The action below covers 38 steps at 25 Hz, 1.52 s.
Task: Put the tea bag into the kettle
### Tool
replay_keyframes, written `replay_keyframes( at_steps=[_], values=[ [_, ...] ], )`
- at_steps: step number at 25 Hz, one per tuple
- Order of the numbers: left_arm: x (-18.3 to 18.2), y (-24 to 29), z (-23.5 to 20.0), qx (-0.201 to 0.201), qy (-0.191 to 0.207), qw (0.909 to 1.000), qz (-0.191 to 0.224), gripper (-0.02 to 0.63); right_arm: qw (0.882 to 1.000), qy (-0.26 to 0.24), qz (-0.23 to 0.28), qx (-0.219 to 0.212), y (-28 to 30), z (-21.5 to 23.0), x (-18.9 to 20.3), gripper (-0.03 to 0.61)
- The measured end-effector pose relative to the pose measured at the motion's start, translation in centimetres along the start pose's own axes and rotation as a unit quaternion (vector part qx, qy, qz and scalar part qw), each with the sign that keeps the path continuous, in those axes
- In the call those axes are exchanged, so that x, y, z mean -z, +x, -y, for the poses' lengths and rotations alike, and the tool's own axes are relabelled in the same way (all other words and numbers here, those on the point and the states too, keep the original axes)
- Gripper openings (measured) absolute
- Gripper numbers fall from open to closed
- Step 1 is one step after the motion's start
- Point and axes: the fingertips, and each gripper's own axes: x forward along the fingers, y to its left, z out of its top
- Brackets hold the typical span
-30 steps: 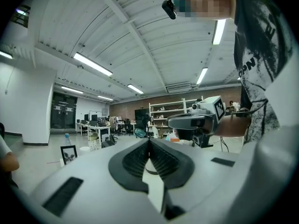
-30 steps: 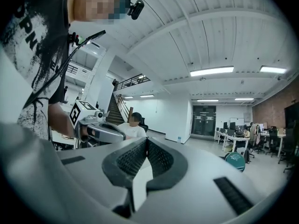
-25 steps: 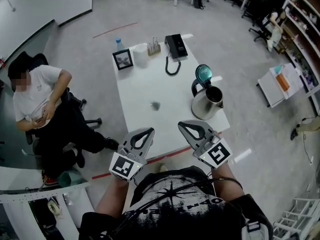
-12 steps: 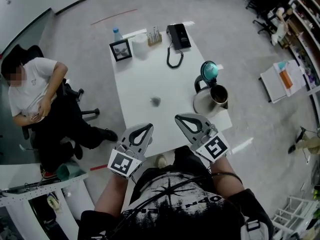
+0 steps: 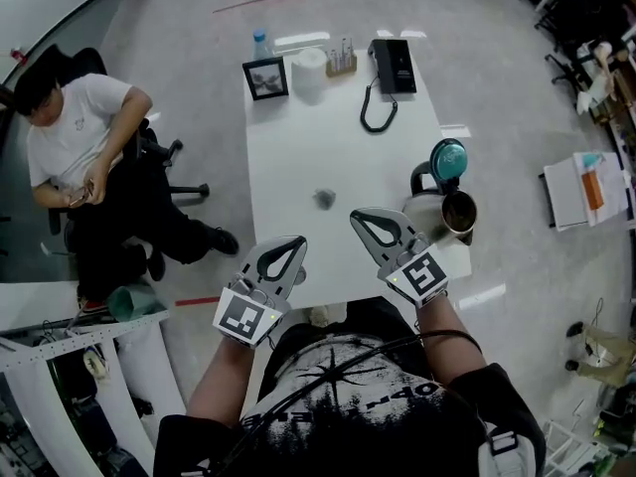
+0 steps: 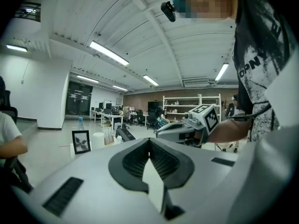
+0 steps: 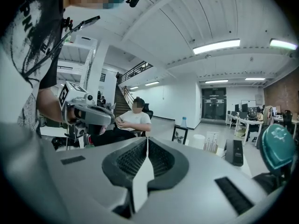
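A small grey tea bag (image 5: 325, 200) lies alone in the middle of the white table (image 5: 298, 157). The steel kettle (image 5: 442, 214) stands at the table's near right corner, its teal lid (image 5: 448, 157) flipped up and its mouth open. My left gripper (image 5: 299, 243) hovers over the table's near edge, shut and empty, short of the tea bag. My right gripper (image 5: 356, 217) is also shut and empty, just left of the kettle and near the tea bag. In the left gripper view, the left gripper (image 6: 149, 142) shows closed jaws with the right gripper (image 6: 180, 130) beyond. The right gripper (image 7: 147, 140) has its jaws together.
At the table's far end stand a picture frame (image 5: 266, 78), a water bottle (image 5: 262, 45), a white cup (image 5: 311, 68), a small holder (image 5: 343, 63) and a black telephone (image 5: 393, 65) with its cord. A person (image 5: 89, 157) sits on a chair left of the table.
Both grippers have moved forward and down over the table's near edge, the right one further, ending beside the kettle. Their jaws stay shut and the tea bag has not moved.
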Motion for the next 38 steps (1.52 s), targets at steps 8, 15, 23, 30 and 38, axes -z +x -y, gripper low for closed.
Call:
replay_keyframes(
  at_steps=[8,15,23,30,38],
  values=[
    [0.4,0.7,-1.6,-0.047,-0.028,0.9985,0.001,0.011,0.995,0.040,-0.090,-0.035,5.3,2.1,7.1,0.074],
    [1.6,1.2,-2.9,-0.071,-0.051,0.9961,-0.010,0.011,0.985,0.054,-0.156,-0.054,10.0,2.7,12.9,0.178],
    [4.0,1.2,-3.1,-0.102,-0.078,0.9912,-0.032,0.011,0.973,0.072,-0.211,-0.064,13.2,3.7,18.2,0.196],
    [5.3,0.5,-3.7,-0.121,-0.101,0.9868,-0.040,0.011,0.968,0.058,-0.238,-0.061,14.2,3.7,20.1,0.180],
    [5.0,1.2,-3.1,-0.101,-0.091,0.9900,-0.036,0.011,0.971,0.052,-0.225,-0.055,13.3,3.9,19.0,0.014]
  ],
)
